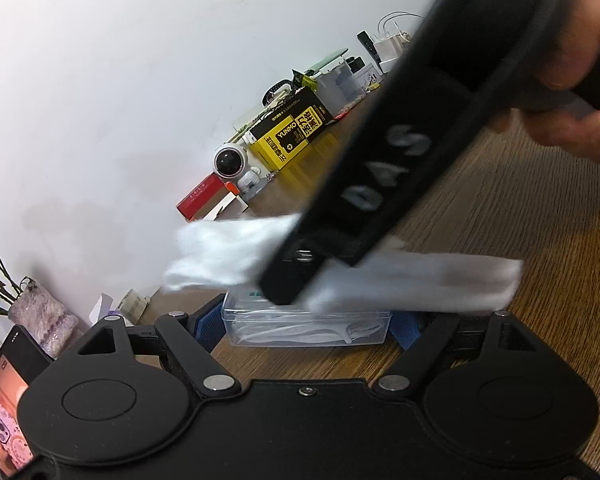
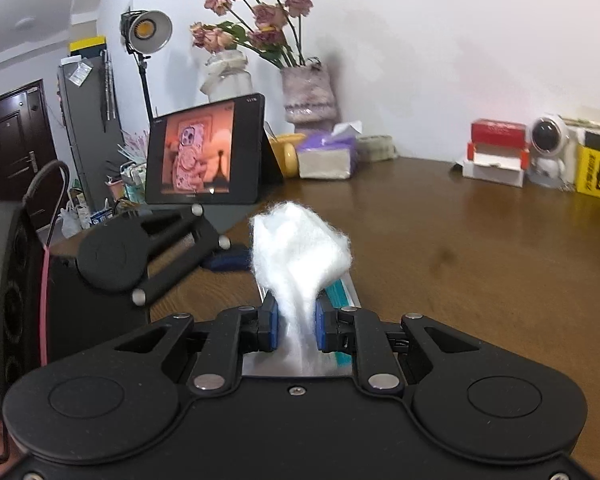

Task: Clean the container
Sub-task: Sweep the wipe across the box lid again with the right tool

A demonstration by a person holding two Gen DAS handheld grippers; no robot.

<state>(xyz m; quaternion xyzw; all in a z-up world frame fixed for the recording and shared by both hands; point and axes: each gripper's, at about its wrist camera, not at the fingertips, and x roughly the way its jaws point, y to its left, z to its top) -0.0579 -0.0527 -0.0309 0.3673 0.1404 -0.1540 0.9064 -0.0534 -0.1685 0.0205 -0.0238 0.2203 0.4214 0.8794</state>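
right hand-held gripper [image 2: 296, 330] clamps cloth [image 2: 300, 252] | left hand-held gripper [image 1: 306, 324] straddles container [image 1: 306, 326] | tabletop [image 2: 480, 260] rightward bare

My cloth [image 2: 298, 248] is fluffy white; my finger pads [image 2: 274, 330] blue on black; the container [image 1: 306, 326] clear; the table [image 2: 460, 260] brown wood-grained; one box [image 1: 290, 134] yellow and black.

Brown wooden table [image 2: 480, 240] carries clear container [image 1: 308, 326], tablet [image 2: 208, 152], tissue pack [image 2: 328, 156].

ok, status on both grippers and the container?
Left hand-held gripper shut on clear container. Right hand-held gripper shut on white cotton wad, above the container. Nothing in the way.
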